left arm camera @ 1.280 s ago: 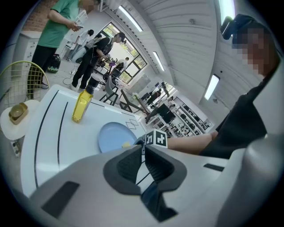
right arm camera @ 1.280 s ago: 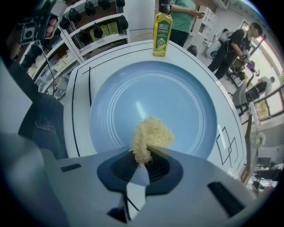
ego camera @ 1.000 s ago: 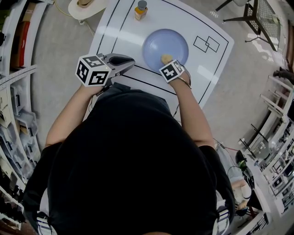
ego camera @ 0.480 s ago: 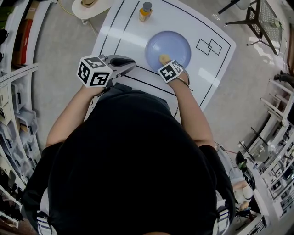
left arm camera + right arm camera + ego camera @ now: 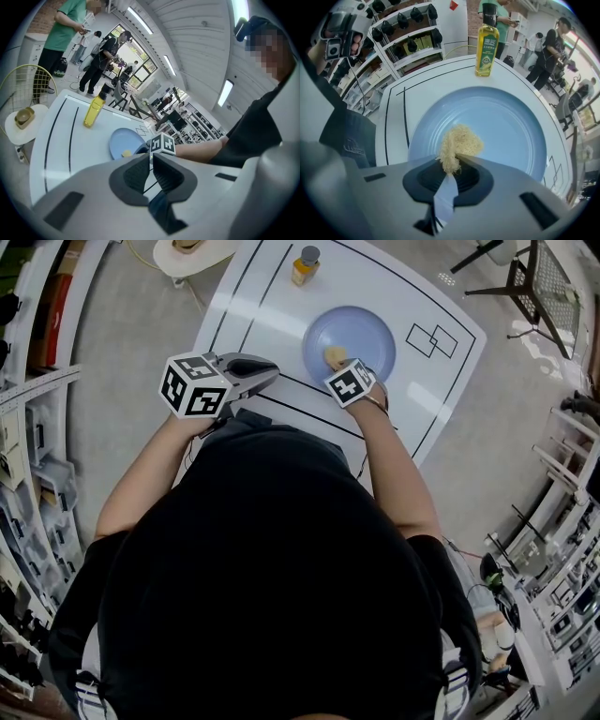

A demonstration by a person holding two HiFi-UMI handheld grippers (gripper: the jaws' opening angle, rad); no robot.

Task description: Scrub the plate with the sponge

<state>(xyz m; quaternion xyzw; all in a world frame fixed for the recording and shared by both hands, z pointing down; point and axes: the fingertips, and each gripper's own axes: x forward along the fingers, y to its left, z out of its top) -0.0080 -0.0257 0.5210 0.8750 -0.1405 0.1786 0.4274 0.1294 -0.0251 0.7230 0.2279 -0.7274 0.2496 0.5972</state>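
The right gripper, its jaws closed on the yellow fibrous sponge, is sliding it a little leftward over the round blue plate on the white table. The left gripper is staying aside, jaws almost together, holding nothing.

Overhead; two low; plate probably shared

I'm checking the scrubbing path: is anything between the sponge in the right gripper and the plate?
Nothing visible. The right gripper is shut on the sponge, which hangs directly over the plate and its bare surface. The bottle stands beyond the far rim, and the left gripper is off to the side, away from the plate.
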